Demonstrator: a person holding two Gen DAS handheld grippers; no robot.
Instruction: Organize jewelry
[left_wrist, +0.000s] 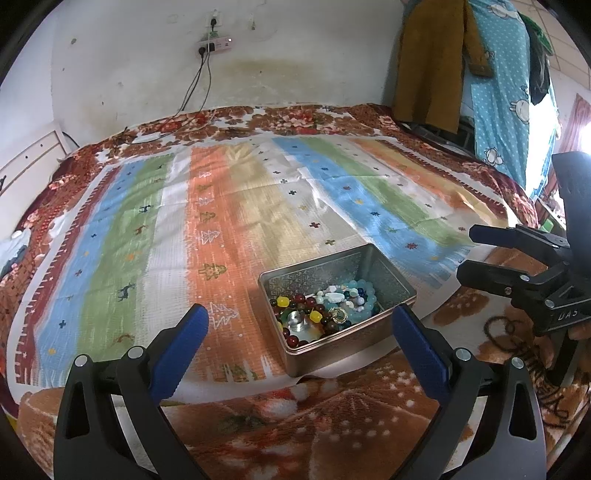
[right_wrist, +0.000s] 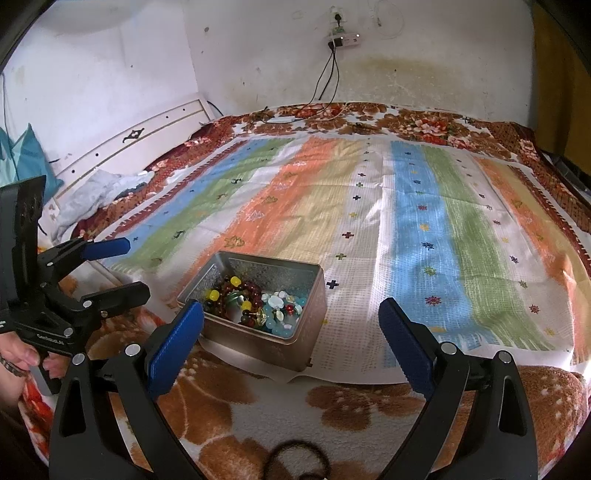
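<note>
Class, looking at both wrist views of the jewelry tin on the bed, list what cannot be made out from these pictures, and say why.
- Tin bottom: both views, covered by piled beads.
- How many separate jewelry pieces there are: tangled, too small.
- Dark loop on the blanket: right wrist view, cut off by the bottom edge.
- Hand holding the left gripper: cut off by the left edge.

Left gripper (left_wrist: 299, 325): jaws spread wide, nothing between the blue pads (left_wrist: 177, 356); it points forward and slightly downward.
Left gripper from the right wrist view: seen at the left edge, side-on, fingers parted, empty.
Right gripper (right_wrist: 291, 328): jaws spread wide, nothing held, blue pads (right_wrist: 173, 350) facing each other.
Right gripper from the left wrist view: at the right edge, side-on, two fingers parted.
Hand (right_wrist: 18, 358): fingers wrapped under the left gripper's handle, at the lower left of the right wrist view.
</note>
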